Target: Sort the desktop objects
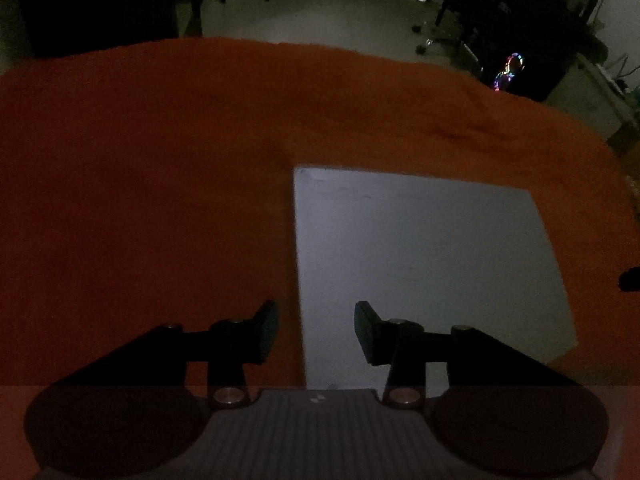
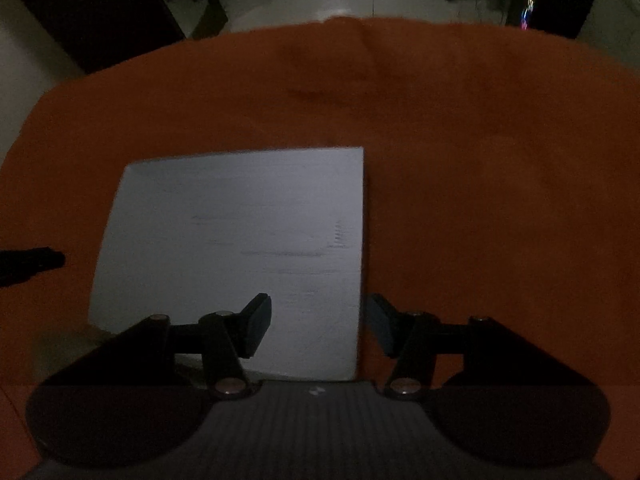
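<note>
A pale grey square board point(image 1: 420, 264) lies flat on an orange cloth point(image 1: 160, 160) that covers the table. It also shows in the right wrist view point(image 2: 240, 232). My left gripper point(image 1: 316, 332) is open and empty, above the board's left edge. My right gripper point(image 2: 316, 328) is open and empty, above the board's right edge. No small desktop objects are visible. The scene is very dim.
A dark tip of the other gripper shows at the right edge of the left wrist view point(image 1: 630, 278) and at the left edge of the right wrist view point(image 2: 32, 264). The orange cloth point(image 2: 500, 200) has folds near its far edge. Dark furniture and a lit device point(image 1: 510, 72) stand beyond.
</note>
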A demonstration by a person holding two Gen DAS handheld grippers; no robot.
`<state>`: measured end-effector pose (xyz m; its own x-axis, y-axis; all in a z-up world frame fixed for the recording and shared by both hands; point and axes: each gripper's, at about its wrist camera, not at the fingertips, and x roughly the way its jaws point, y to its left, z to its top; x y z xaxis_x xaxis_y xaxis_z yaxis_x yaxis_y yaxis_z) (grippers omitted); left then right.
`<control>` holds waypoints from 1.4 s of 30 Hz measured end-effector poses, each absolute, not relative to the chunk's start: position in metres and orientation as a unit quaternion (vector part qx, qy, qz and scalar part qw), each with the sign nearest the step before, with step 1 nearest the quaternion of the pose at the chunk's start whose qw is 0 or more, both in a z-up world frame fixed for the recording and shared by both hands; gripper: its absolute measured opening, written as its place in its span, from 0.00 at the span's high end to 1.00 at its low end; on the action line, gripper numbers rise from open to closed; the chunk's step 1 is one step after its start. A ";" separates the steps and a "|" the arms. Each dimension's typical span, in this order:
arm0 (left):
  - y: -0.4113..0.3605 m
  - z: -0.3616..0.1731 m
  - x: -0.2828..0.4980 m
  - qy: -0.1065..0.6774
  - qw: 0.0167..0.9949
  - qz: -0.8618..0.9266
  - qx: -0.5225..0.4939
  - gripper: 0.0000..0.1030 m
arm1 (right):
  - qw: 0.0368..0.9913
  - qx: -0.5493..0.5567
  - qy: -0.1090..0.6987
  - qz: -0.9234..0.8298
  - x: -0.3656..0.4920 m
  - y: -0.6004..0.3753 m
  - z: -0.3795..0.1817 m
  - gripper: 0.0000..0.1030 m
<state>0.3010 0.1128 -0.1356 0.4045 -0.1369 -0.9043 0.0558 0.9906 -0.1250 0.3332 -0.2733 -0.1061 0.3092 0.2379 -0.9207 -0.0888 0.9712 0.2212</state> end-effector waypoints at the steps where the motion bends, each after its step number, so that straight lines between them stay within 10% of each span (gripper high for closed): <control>1: 0.115 -0.141 0.305 0.544 0.836 -0.062 -0.038 0.63 | 0.805 0.062 0.582 0.103 0.338 -0.275 -0.113 0.44; 18: 0.113 -0.216 0.344 0.546 0.823 -0.138 -0.077 0.47 | 0.769 0.095 0.614 0.148 0.396 -0.287 -0.209 0.37; 28: 0.136 -0.235 0.347 0.572 0.794 -0.143 -0.149 0.25 | 0.754 0.150 0.619 0.162 0.392 -0.295 -0.227 0.13; 42: 0.125 -0.219 0.321 0.577 0.790 -0.163 -0.124 0.28 | 0.766 0.110 0.618 0.139 0.361 -0.280 -0.186 0.19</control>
<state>0.3213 0.1247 -0.2194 0.2803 -0.4001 -0.8726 0.1140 0.9164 -0.3836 0.3612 -0.2797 -0.1862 0.1980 0.3493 -0.9159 -0.0763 0.9370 0.3408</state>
